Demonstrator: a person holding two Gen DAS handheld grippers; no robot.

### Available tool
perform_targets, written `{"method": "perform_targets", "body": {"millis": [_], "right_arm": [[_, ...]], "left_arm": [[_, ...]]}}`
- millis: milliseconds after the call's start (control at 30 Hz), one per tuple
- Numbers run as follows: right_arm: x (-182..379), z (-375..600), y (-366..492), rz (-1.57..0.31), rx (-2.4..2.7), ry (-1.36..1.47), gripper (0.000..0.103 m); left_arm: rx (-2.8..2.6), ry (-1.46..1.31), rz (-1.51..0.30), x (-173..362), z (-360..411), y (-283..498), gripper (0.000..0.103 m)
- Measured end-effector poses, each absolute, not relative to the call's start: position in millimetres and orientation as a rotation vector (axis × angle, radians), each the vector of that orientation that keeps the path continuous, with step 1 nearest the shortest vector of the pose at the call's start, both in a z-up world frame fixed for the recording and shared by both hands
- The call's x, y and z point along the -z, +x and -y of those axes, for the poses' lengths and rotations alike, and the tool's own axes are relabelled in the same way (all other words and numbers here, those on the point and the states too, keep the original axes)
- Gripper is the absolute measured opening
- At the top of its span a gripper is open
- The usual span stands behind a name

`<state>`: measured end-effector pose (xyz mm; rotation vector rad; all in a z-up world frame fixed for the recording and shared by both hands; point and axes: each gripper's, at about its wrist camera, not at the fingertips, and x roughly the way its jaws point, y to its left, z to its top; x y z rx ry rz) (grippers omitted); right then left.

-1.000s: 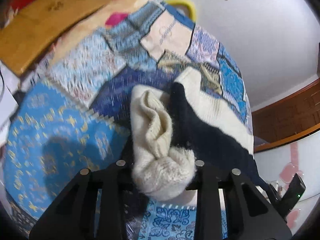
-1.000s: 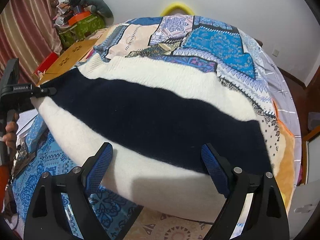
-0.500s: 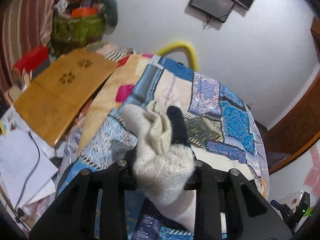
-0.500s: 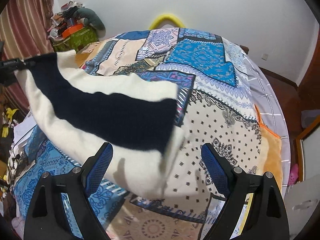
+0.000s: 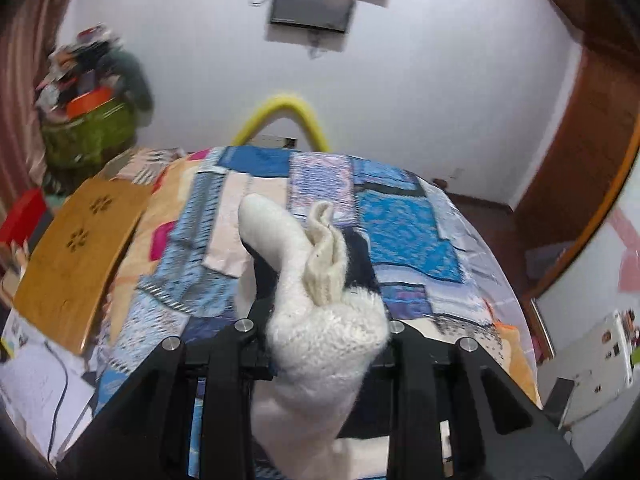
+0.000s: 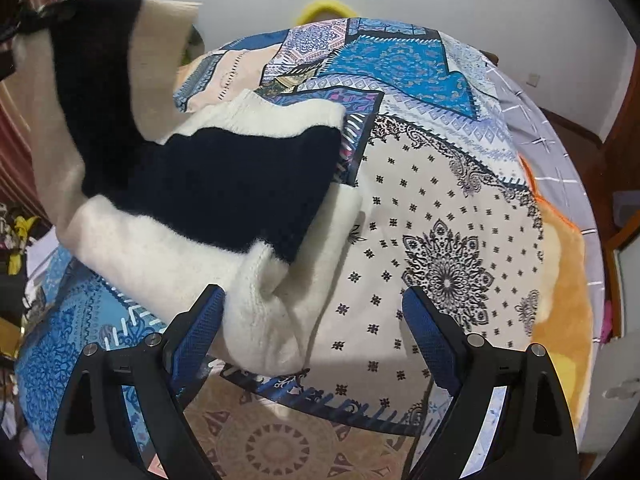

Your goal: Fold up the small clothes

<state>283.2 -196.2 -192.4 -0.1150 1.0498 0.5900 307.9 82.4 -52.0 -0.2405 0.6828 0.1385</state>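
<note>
Two grippers, one fuzzy cream-and-navy knitted garment (image 6: 208, 184): the left gripper (image 5: 320, 328) is clamped narrow on a bunched cream end, carried high at ten o'clock in the right view, probably so that end can swing across for a fold. Its other half drapes on the blue patchwork bedspread (image 6: 440, 208), weight pinning it. At six o'clock the right gripper (image 6: 316, 312) hovers, jaws wide, cream hem brushing its left pad, likely ready to steady the crease.
</note>
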Motion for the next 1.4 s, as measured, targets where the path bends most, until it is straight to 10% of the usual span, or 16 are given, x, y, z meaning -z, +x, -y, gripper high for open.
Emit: {"method": "perform_targets", "body": {"millis": [1000,1400], "right_arm": [[167.3,230.1,279.3,-1.003,-0.646,0.015,0.088],[135.4,230.0,268.4,-0.941,-0.641,0.009,0.088]], "left_arm": [[0.167,0.087,-0.974,124.5,99.6,323.9,0.031],[0.189,0.067,-0.976,112.9,72.5,290.6,0.070]]}}
